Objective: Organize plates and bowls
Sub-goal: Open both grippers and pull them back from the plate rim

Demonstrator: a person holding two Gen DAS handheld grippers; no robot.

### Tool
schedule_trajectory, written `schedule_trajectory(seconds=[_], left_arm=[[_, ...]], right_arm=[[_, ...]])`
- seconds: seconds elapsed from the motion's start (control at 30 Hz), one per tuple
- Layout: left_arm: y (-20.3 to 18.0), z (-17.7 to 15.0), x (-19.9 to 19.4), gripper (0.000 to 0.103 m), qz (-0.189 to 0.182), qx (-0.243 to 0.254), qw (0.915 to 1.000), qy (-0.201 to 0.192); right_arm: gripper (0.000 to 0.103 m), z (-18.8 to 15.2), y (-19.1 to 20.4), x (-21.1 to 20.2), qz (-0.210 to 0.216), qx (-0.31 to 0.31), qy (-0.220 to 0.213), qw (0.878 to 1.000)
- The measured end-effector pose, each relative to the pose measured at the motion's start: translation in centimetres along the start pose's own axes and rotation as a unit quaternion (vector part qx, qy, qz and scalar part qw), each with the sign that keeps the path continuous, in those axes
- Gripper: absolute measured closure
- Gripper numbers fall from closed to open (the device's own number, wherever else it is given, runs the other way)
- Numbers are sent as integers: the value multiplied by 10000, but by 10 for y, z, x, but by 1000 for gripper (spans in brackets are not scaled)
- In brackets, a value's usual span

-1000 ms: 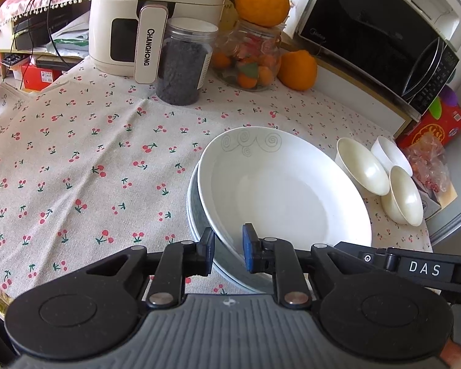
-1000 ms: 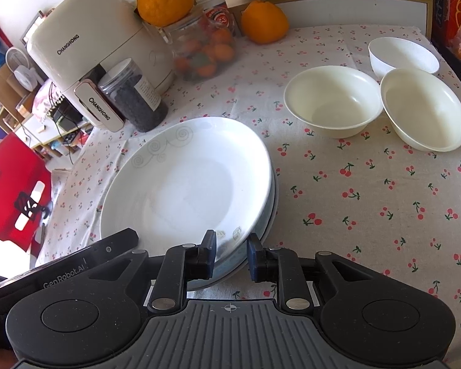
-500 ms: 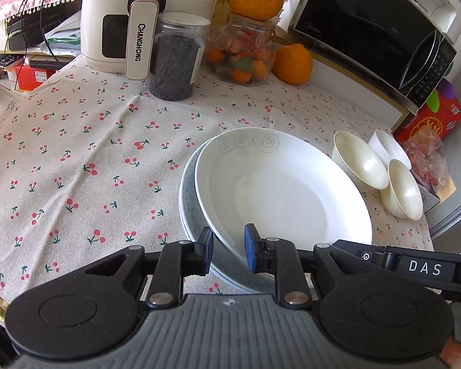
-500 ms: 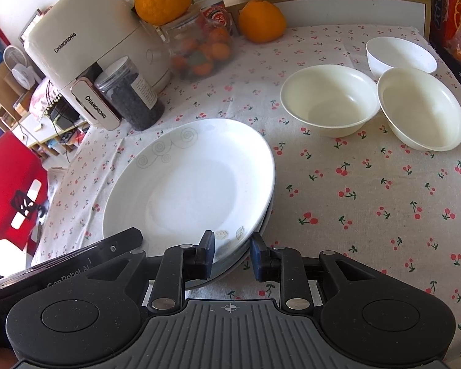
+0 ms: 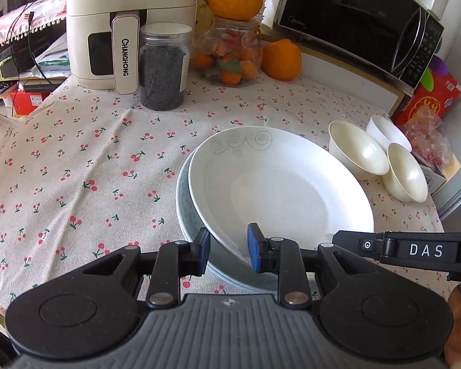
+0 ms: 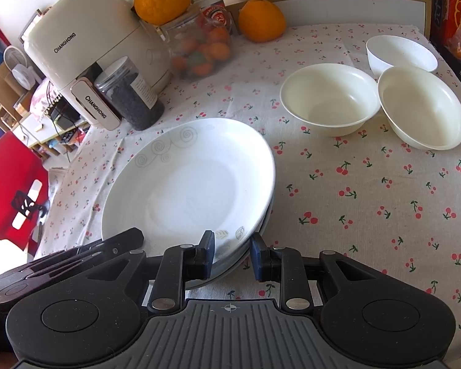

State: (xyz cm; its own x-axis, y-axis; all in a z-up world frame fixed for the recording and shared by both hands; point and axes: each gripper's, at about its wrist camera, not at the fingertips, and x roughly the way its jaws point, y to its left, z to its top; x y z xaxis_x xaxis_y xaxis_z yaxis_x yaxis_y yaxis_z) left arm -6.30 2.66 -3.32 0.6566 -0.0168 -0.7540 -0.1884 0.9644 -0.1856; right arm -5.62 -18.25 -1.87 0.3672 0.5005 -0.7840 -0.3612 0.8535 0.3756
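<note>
Left wrist view: white plate (image 5: 279, 184) sitting on a greyish plate (image 5: 187, 212) in the middle of the frame, stack resting on the cherry tablecloth (image 5: 76, 160). Left gripper (image 5: 227, 247) low at the bottom centre, fingers parted a fair bit, straddling the near rim of the top plate but not pinching it, so nothing held. Right wrist view: right gripper (image 6: 232, 256) same deal at the bottom centre, partly open around the rims, gap visible on both sides. Three bowls (image 6: 330, 98) clustered upper right, well apart from the plates. Looks like plate stacking is basically done, top plate a bit off-centre though. Next up probably backing both tools off the rims, then over to the bowls for nesting. Both tools level, pointing forward across the table.
</note>
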Motion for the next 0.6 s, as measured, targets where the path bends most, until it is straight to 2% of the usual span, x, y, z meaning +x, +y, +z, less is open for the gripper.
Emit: schedule_trajectory(seconds=[0.27, 0.6], left_arm=[[-6, -1, -1, 75, 98, 315, 9995, -17], [-9, -4, -6, 72, 165, 362, 9992, 31]], right_arm=[[77, 0, 1, 0, -29, -49, -4, 10000], [77, -4, 4, 0, -26, -135, 47, 9999]])
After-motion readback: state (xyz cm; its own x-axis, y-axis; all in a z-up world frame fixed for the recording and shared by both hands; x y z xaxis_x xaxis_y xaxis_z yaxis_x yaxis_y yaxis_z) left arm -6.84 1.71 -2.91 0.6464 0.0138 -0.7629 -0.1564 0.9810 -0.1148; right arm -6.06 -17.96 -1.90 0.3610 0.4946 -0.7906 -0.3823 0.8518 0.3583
